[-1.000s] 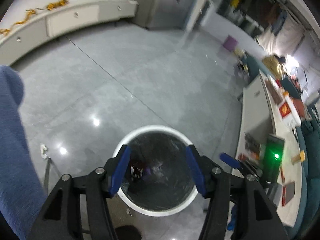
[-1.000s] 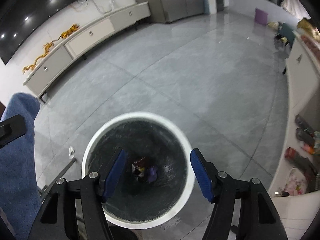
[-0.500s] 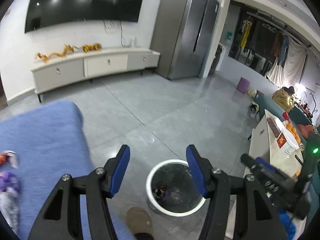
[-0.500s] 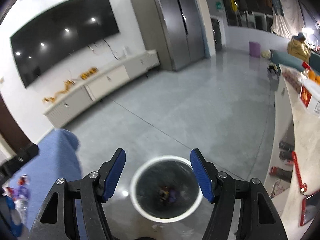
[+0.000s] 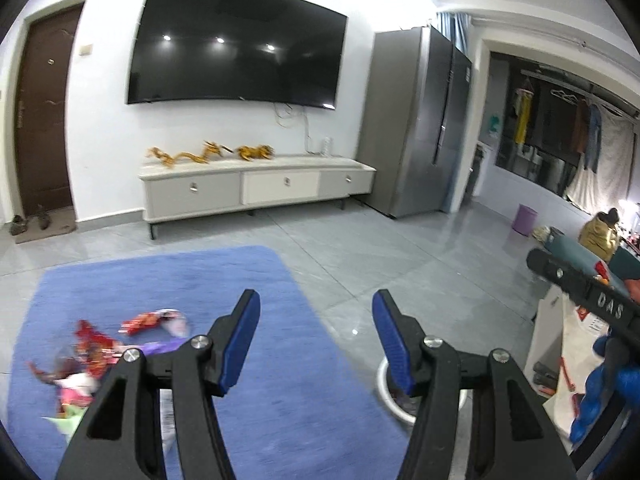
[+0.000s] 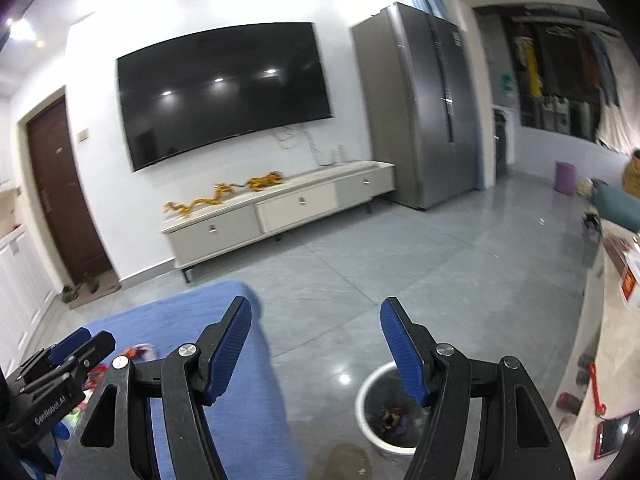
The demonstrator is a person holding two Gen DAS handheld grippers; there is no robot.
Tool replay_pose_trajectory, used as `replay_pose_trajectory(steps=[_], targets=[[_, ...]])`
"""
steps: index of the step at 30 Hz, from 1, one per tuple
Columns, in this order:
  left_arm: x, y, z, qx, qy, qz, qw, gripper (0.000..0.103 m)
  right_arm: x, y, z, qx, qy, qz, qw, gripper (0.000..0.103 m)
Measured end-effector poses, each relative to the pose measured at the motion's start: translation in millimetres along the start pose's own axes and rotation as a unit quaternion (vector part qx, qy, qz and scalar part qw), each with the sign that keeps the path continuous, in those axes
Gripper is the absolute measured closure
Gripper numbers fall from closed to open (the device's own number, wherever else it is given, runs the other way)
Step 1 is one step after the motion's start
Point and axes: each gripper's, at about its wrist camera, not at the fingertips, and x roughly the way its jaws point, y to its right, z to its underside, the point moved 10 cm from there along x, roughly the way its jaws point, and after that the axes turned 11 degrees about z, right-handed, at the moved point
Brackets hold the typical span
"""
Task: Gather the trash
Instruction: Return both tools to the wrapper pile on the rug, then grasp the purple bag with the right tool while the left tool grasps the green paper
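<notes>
The left gripper (image 5: 316, 338) has its 2 blue fingers (image 5: 239, 342) spread wide, with nothing between them. The right gripper (image 6: 316, 346) also has its fingers (image 6: 402, 350) spread apart and empty. Both are held above the floor. The trash (image 5: 100, 354), some colorful wrappers, lies blurred on the blue rug (image 5: 280, 400), left of the left gripper. The white trash bin (image 6: 370, 400) stands on the grey floor (image 6: 400, 264) just beside the rug, with a few wrappers inside. A TV (image 5: 236, 48) hangs above a low cabinet (image 5: 256, 186).
</notes>
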Motion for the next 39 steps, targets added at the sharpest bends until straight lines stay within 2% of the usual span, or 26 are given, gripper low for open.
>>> replay_pose_trajectory(steps=[4,10,15,21,26,32,39], targets=[[-36.1,-48.5,16.3,0.013,0.013,-0.035,0.9992,0.033,1.2,-53.7,4.0,-0.032,-0.002,-0.028,0.999,0.038],[-79.3,-141.8,63.4,0.015,0.015,-0.099,0.9948,0.033,19.5,-120.6,27.2,-0.061,-0.024,-0.070,0.995,0.038],[-99.0,-197.1,110.1,0.002,0.004,-0.146,0.9893,0.033,48.1,-167.3,61.2,-0.089,-0.055,-0.100,0.990,0.028],[-81.5,-213.4,132.1,0.022,-0.020,-0.153,0.9878,0.033,80.7,-231.0,109.5,-0.131,-0.103,-0.148,0.975,0.028],[-59.0,-226.5,144.3,0.030,-0.049,-0.154,0.9864,0.033,101.2,-275.7,138.4,-0.156,-0.131,-0.190,0.960,0.022],[-49.5,-234.3,150.6,0.009,-0.068,-0.134,0.9886,0.033,119.0,-315.2,173.4,-0.177,-0.159,-0.220,0.946,0.020],[-47.7,-241.1,159.2,-0.033,-0.083,-0.110,0.9899,0.034,139.9,-328.8,192.1,-0.178,-0.181,-0.228,0.940,0.020]])
